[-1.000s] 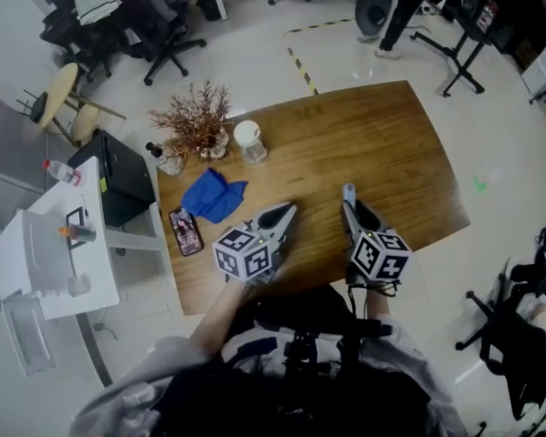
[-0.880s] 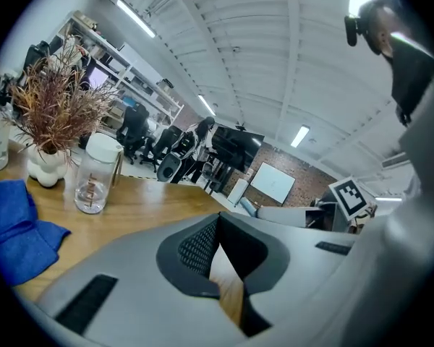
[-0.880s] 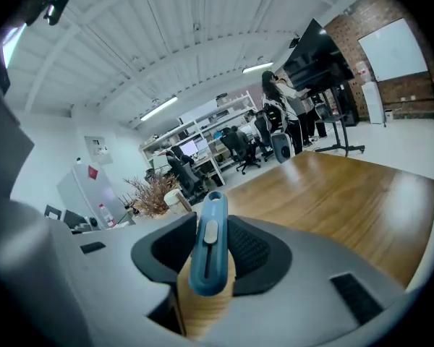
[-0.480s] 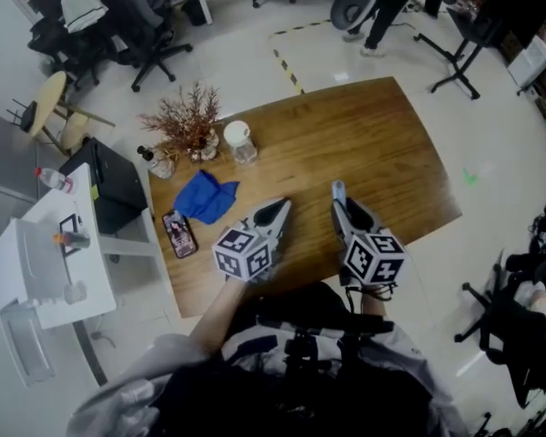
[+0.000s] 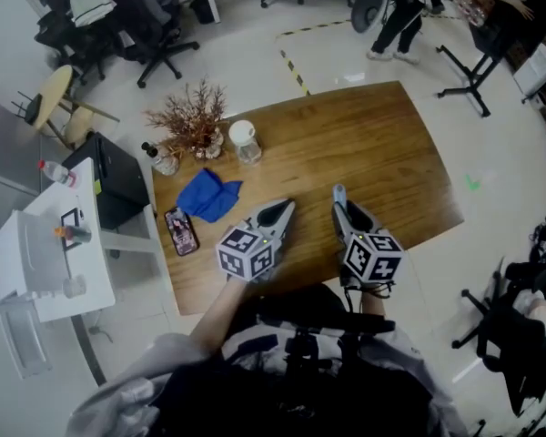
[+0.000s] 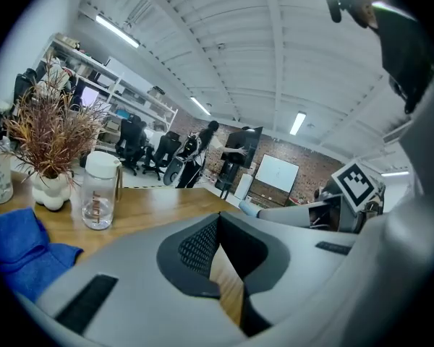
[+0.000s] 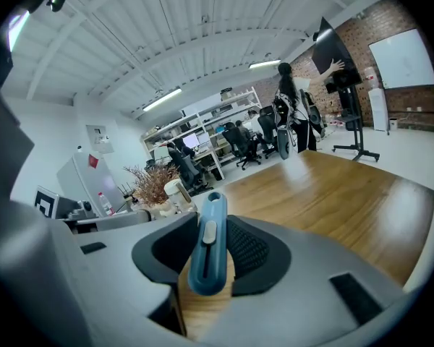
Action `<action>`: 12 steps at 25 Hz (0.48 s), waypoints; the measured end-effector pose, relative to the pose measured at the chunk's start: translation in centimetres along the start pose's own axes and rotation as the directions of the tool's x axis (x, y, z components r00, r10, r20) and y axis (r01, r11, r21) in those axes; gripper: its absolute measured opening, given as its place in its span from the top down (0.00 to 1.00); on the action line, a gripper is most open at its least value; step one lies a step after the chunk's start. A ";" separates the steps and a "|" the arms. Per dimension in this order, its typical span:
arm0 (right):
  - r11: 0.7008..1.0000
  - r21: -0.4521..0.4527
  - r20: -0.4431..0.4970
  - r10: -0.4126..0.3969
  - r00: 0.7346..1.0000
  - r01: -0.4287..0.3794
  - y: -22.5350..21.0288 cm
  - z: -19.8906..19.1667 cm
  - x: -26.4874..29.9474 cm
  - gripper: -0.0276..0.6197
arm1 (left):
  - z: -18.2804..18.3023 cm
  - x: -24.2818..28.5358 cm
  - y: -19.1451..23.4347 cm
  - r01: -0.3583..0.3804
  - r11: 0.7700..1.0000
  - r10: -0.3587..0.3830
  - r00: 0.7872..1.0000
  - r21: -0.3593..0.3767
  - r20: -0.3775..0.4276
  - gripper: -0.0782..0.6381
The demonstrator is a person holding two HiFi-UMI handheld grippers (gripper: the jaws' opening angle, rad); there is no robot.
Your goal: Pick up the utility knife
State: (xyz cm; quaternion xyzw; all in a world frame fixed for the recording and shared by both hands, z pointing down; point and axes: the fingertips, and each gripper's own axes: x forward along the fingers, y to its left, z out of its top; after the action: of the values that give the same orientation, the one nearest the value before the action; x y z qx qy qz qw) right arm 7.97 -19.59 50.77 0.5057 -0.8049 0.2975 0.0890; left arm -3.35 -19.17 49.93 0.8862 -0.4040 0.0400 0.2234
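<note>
So we've got the blue utility knife [image 7: 207, 246] pinched between the pads of our right gripper [image 5: 348, 211]. Its nose pokes out past the jaw tips, just right of centre in the head view, over the near edge of the wooden table [image 5: 382, 144]. Our left gripper [image 5: 286, 210] sits just left of it, with its jaws closed to a point and nothing in them. Further left on the table there's a blue cloth [image 5: 209, 196] with a phone [image 5: 183, 231] below it. A white-lidded bottle [image 5: 245, 141] and a dried plant [image 5: 193, 121] sit toward the upper left corner of the tabletop.
</note>
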 end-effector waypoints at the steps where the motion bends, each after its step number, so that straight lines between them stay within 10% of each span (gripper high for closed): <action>1: 1.000 0.000 -0.012 -0.007 1.000 0.007 -0.5 -0.5 0.4 0.74 | 0.0 0.0 0.0 -0.003 1.000 0.003 1.000 0.000 -0.002 0.89; 12: 0.986 -0.101 -0.288 -0.157 0.945 0.134 -6.5 -9.5 7.5 0.74 | -0.6 -1.4 1.6 -0.054 0.998 0.054 0.999 -0.013 -0.009 0.89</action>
State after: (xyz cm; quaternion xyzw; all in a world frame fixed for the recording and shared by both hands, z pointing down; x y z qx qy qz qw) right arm 8.59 -21.89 64.28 0.5098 -0.7543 0.3297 0.2499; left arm -5.35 -18.83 50.69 0.8733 -0.4269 0.0472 0.2298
